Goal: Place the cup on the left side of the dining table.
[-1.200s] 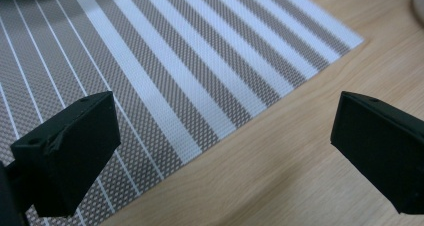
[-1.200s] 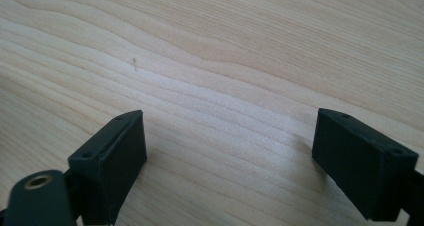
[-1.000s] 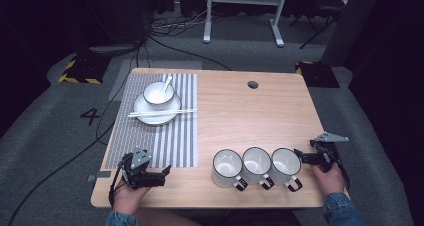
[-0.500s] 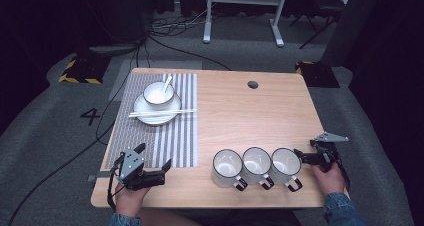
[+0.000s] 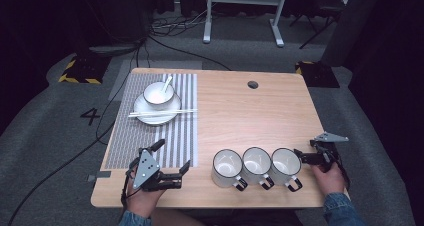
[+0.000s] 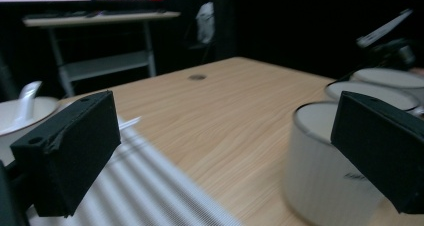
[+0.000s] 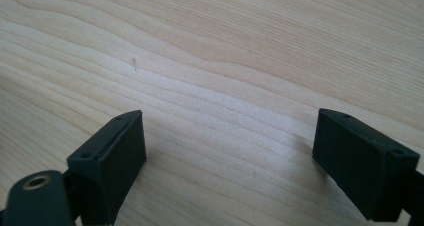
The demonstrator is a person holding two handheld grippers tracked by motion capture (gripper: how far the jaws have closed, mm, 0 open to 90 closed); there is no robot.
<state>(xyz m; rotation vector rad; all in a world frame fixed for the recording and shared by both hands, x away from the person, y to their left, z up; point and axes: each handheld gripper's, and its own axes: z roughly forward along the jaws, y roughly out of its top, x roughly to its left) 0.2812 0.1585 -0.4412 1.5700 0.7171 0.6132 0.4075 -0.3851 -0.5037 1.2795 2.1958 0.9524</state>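
Three white mugs stand in a row near the table's front edge: left mug [image 5: 227, 167], middle mug [image 5: 256, 161], right mug [image 5: 285, 163]. My left gripper [image 5: 172, 155] is open at the front left, over the corner of the striped placemat [image 5: 150, 131]. Its jaws point toward the left mug [image 6: 325, 166], a short way off. My right gripper [image 5: 306, 153] is open just right of the right mug, low over bare wood [image 7: 225, 61], with nothing between its jaws. On the mat's far end a white bowl with a spoon [image 5: 159, 92] sits on a plate [image 5: 172, 107], chopsticks [image 5: 162, 113] laid across it.
The wooden table [image 5: 250, 116] has a round cable hole [image 5: 253, 84] at the back. Its middle and back right are bare wood. A white desk frame [image 5: 245, 11] and cables lie on the dark floor beyond.
My left gripper has shifted slightly right and turned, so its jaws face the mugs more. The right gripper and the mugs have stayed put.
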